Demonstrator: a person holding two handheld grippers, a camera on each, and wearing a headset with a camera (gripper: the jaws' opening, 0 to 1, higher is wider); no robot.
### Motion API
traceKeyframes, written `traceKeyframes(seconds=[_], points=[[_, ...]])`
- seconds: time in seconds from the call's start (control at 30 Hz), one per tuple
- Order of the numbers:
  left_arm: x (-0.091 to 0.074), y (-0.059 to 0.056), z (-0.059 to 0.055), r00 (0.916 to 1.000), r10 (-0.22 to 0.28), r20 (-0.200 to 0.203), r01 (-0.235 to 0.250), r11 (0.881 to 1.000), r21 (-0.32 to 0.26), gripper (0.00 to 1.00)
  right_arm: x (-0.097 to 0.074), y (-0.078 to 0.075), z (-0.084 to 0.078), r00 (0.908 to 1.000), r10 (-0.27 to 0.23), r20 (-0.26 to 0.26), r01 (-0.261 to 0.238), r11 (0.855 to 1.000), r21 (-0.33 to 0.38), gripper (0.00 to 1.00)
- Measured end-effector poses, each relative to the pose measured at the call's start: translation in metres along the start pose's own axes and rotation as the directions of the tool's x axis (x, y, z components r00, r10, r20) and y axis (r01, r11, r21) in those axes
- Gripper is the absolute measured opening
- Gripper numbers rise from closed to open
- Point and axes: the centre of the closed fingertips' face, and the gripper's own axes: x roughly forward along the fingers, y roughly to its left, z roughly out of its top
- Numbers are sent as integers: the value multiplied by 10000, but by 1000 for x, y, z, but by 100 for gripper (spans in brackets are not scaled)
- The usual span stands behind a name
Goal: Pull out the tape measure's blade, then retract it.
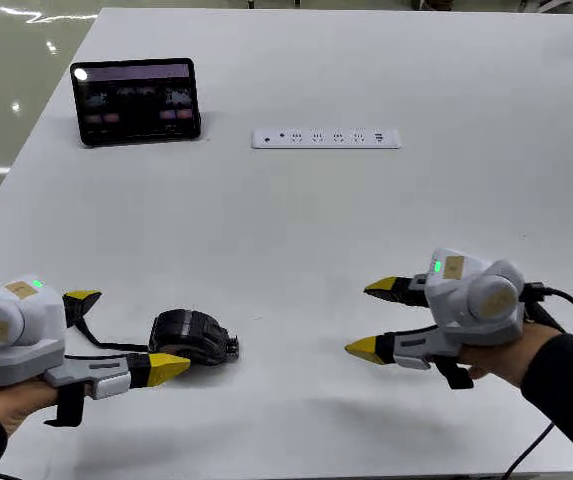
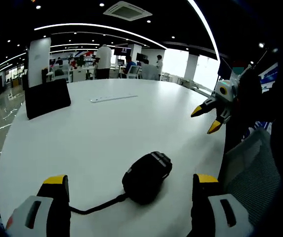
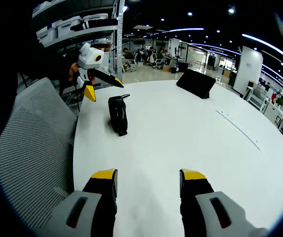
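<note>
Tape measure (image 1: 192, 336) lies just ahead of spread left tongs (image 1: 126, 332).

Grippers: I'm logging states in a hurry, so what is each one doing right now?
Left gripper: open, holding nothing; the tape measure lies just ahead of it.
Right gripper: open, empty.

**Both grippers held low with jaws apart**

The left hand (image 1: 6, 402) is holding the left gripper (image 1: 126, 332) near the near left corner of the table (image 1: 386, 210), with its jaws standing wide apart and pointing right. The right hand (image 1: 511, 352), coming out of a dark sleeve (image 1: 571, 385), is holding the right gripper (image 1: 368, 318) by the near right edge, jaws parted and yellow tips aiming left at the other gripper.
</note>
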Motion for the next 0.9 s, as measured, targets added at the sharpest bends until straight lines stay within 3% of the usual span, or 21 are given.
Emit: traceKeyframes(seconds=[0.27,0.33,0.4,0.5,0.63,0.7,0.8,0.9], points=[[-17,11,-11,9998,184,-34,-184,9998,-41,100,-40,-6,-41,9964,-815,-216,831,9924,902,58],[-21,15,-15,9995,299,-89,-300,9995,-105,100,-51,-18,-54,9871,-1581,-245,1597,9834,865,61],[-24,20,-22,9982,496,-325,-500,9987,-121,100,-57,-18,-62,9861,-1634,-317,1659,9795,1139,67],[-31,27,-28,9977,616,-299,-623,9978,-216,100,-69,-24,-79,9779,-2063,-349,2092,9645,1614,77],[-39,29,-32,9974,670,-257,-676,9975,-206,100,-79,-25,-92,9734,-2239,-481,2289,9555,1862,83],[-42,24,-32,9988,478,-59,-478,9987,-149,100,-83,-26,-96,9724,-2295,-428,2334,9515,2004,88],[-45,20,-39,9987,433,-262,-430,9990,109,100,-86,-23,-101,9729,-2240,-578,2311,9536,1930,98],[-46,19,-42,9985,422,-359,-419,9991,97,100,-90,-25,-102,9755,-2138,-513,2199,9520,2127,100]])
